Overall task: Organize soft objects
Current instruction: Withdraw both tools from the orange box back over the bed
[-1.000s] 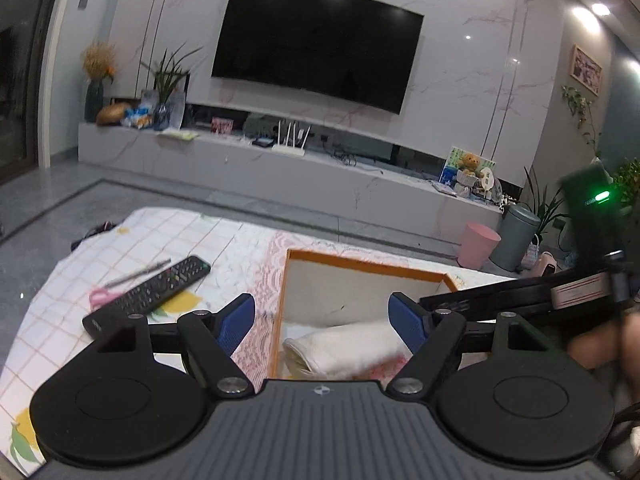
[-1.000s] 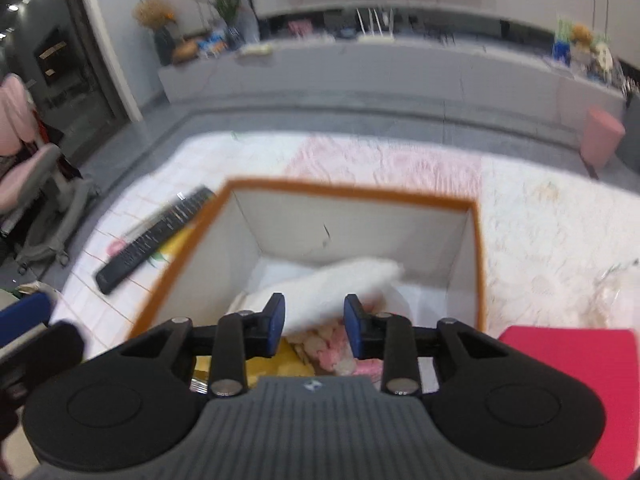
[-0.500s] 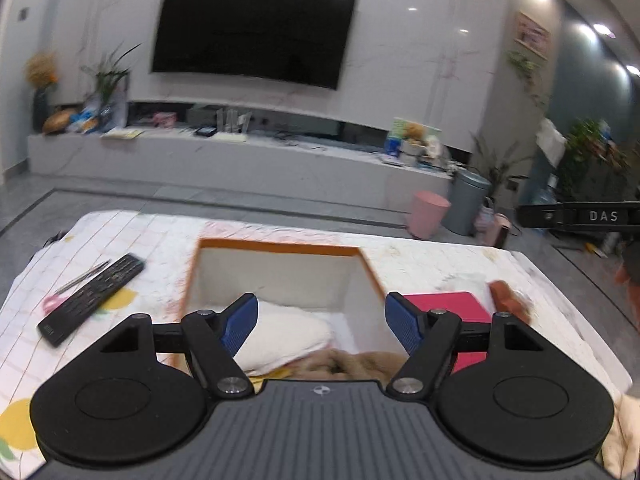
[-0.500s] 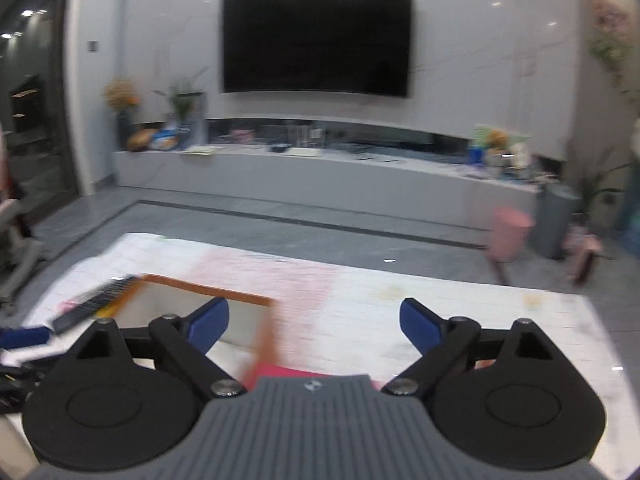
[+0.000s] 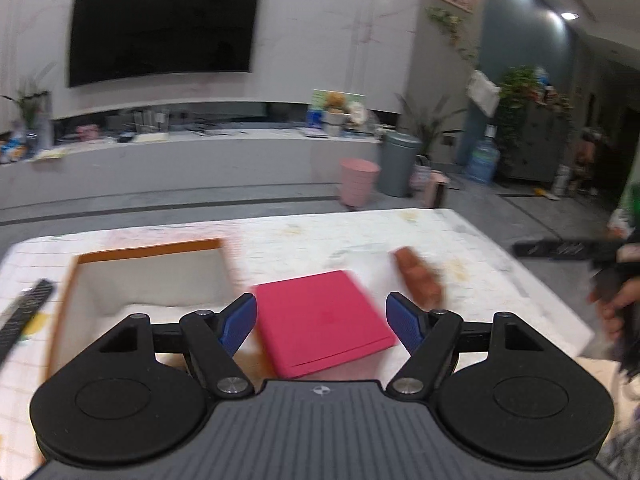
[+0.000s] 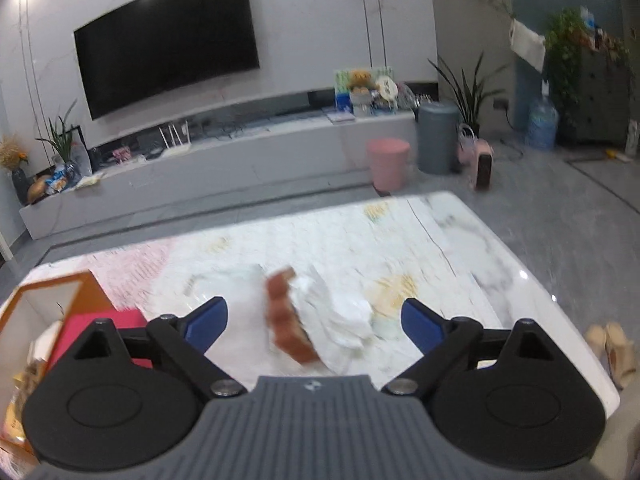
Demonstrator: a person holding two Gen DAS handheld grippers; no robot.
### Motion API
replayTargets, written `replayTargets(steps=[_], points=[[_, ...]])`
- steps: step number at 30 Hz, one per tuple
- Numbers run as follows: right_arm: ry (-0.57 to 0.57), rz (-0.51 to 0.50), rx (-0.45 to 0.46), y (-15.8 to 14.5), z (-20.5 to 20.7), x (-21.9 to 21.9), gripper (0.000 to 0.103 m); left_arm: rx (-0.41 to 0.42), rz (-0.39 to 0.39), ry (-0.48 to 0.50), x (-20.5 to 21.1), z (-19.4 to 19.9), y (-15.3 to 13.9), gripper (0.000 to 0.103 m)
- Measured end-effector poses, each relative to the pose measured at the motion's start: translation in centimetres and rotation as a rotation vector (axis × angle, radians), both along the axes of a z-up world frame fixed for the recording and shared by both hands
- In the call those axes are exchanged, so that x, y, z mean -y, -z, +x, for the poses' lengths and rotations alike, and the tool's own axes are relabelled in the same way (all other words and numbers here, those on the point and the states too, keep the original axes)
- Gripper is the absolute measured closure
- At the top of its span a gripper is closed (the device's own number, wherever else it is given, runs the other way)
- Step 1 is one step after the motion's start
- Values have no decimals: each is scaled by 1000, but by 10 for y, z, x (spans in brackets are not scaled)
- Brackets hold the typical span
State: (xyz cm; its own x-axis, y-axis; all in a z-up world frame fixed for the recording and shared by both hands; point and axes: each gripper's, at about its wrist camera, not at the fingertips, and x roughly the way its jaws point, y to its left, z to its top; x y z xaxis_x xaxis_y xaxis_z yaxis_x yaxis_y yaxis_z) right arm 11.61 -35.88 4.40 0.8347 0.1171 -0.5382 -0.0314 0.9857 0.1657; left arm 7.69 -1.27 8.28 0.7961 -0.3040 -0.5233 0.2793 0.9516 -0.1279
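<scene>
Over the desk [image 6: 460,236]: right gripper [image 6: 314,322], jaws released since dropping white cloth in box [image 5: 148,250], is centering on brown item [image 6: 288,320].
Left gripper [image 5: 320,322]: jaws released, is hovering by pink case [image 5: 320,320].

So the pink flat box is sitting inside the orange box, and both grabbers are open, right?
Not quite. The pink flat box lies on the table beside the orange box, to its right, not inside it, as the left wrist view shows. The left gripper and right gripper are both open, fingers apart.
</scene>
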Motion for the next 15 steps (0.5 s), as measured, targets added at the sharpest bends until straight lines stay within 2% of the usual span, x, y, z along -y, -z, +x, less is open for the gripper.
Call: replayTargets(steps=[4,9,11,15], points=[[-33,4,-17,24,8,6,14,-35,1,28,31,22,0,16],[-53,-11,-26,48,26,6,15,-112,90,54,70,57,6,16],[-40,20,-33,53,31,8,20,-139,109,46,83,70,10,16],[18,149,-32,62,32,23,26,-203,107,4,110,87,21,16]])
